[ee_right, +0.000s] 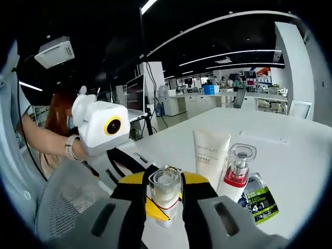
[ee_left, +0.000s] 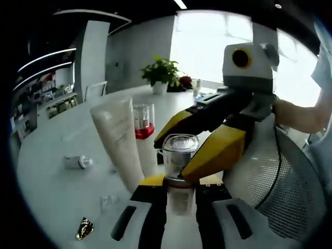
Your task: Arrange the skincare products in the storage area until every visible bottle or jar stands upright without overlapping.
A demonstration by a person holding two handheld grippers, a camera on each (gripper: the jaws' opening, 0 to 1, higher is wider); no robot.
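An open-plan office; on the white table, both the left gripper and right gripper clamp one clear-capped bottle beside a white tube and red-collared pump bottle. The left gripper view adds a small fallen bottle; the right gripper view, a green sachet.

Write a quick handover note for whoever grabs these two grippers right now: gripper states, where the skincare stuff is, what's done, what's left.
Left gripper: shut on the clear-capped bottle, upright on the white table.
Right gripper: shut on the same bottle from the opposite side.
Standing upright beside it: cream squeeze tube, clear pump bottle with red collar.
Lying down: small white bottle, green-labelled dark sachet.
Left: release the bottle, stand the small white bottle up.
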